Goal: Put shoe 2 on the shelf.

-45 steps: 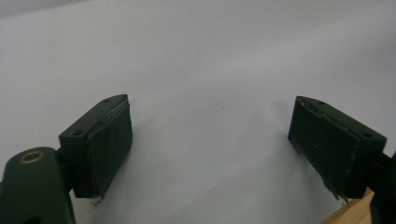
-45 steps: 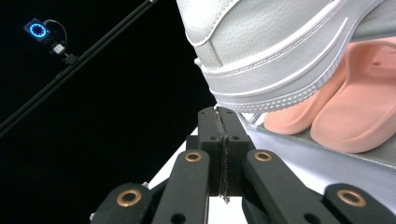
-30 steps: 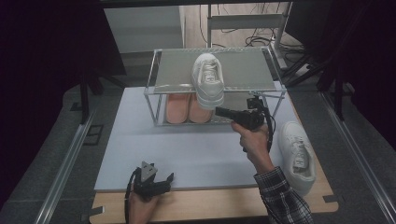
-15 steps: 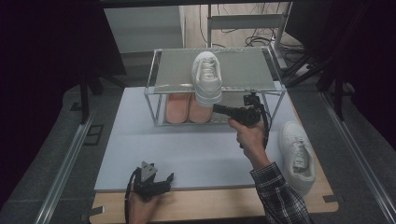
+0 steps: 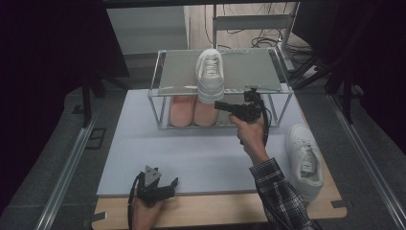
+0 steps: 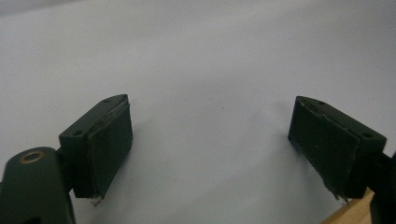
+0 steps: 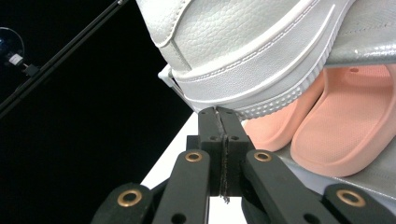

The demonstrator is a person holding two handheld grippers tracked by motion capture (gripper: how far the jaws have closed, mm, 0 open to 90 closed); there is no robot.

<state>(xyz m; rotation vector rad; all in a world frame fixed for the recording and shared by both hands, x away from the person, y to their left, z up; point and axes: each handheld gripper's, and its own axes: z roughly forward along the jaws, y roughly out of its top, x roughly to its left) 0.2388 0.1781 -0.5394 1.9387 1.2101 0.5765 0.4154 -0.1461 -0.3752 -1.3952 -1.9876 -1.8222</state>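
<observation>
A white sneaker [image 5: 209,76] lies on the top shelf of a metal rack [image 5: 163,88], with its heel past the front edge. In the high view my right gripper [image 5: 217,104] points left at that heel. The right gripper view has its jaws [image 7: 218,113] pressed together with nothing between them, their tips right against the sole of the sneaker [image 7: 243,46]. A pair of pink slippers [image 5: 194,111] sits on the lower shelf. Near the table's front edge my left gripper [image 5: 168,187] rests wide open; its pads [image 6: 111,137] stand far apart over the bare lilac table top [image 6: 210,56].
A second white sneaker [image 5: 304,160] lies on the table at the right, beside the sleeve of the person's right arm. The lilac mat [image 5: 191,153] spreads between the rack and the front edge. Aluminium rails run along both sides of the table.
My right gripper has moved a little left and farther away, up to the sneaker's heel on the top shelf. The left gripper has stayed where it was.
</observation>
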